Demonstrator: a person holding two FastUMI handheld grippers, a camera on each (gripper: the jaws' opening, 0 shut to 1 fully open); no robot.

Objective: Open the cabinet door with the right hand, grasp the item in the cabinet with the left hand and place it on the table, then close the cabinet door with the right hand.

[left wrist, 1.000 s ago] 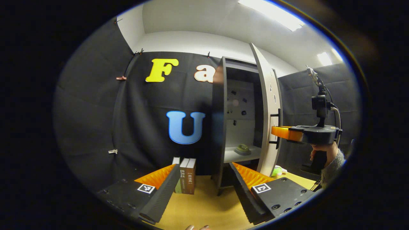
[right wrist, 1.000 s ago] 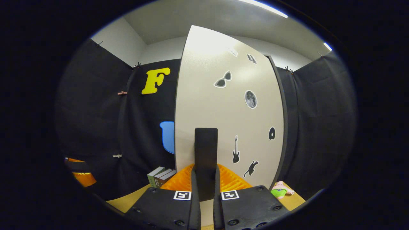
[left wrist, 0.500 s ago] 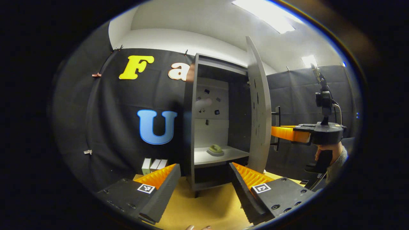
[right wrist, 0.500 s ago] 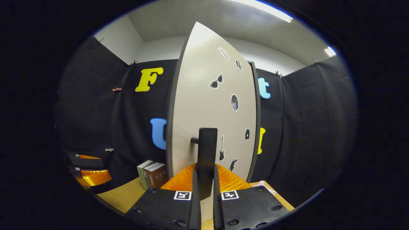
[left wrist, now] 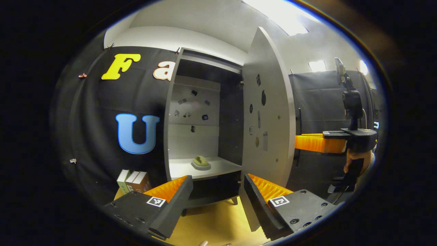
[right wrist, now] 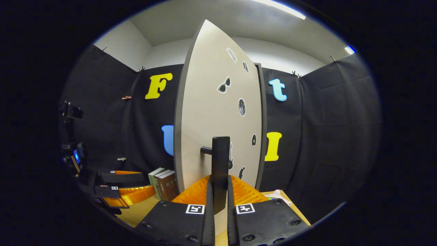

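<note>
Right gripper [right wrist: 220,201]: clamped on door handle [right wrist: 220,164]. Left gripper [left wrist: 213,194]: spread wide, green item [left wrist: 201,162] on cabinet shelf [left wrist: 218,167] just ahead.

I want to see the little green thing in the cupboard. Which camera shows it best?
The left gripper view: the green item sits in plain sight on the cabinet shelf, straight ahead of the open left gripper. In the right gripper view, the cabinet door stands in front of the cabinet, so the item is hidden.
</note>
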